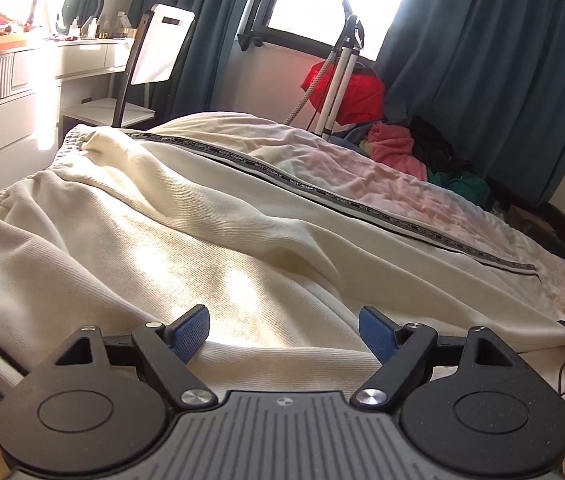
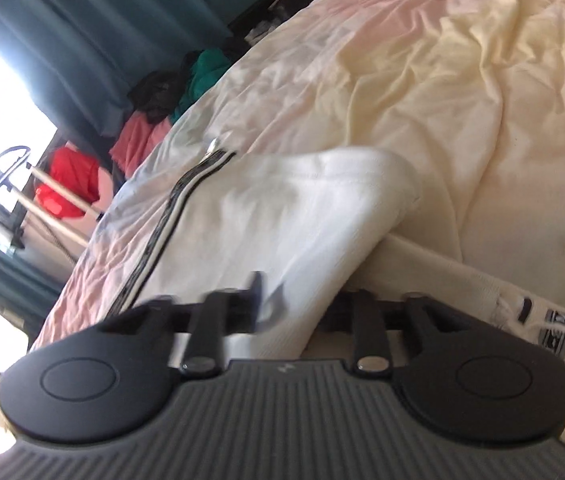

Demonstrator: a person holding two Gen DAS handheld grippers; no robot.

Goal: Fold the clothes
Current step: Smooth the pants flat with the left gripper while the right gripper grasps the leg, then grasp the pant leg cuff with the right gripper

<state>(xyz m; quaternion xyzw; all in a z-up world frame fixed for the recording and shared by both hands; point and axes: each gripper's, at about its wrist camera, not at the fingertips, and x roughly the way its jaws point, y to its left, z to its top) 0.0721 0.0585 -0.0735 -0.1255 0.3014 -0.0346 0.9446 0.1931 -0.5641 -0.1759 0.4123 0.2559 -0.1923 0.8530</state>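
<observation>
Cream trousers (image 1: pixel 202 216) with black lettered side stripe (image 1: pixel 362 204) spread rumpled across bed, elastic waistband (image 1: pixel 78 136) far left.

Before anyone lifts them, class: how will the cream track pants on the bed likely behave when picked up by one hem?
The cream track pants will probably hang floppy: they already lie in soft folds. The thick ribbed knit suggests some weight, so they may sag. The bedsheet under them is rumpled, so dragging could bunch both.

Both wrist cams low, close over bed (image 1: pixel 462 208) — right one rolled sideways; shared: trousers (image 1: pixel 202 220), curtains (image 1: pixel 482 60).
</observation>
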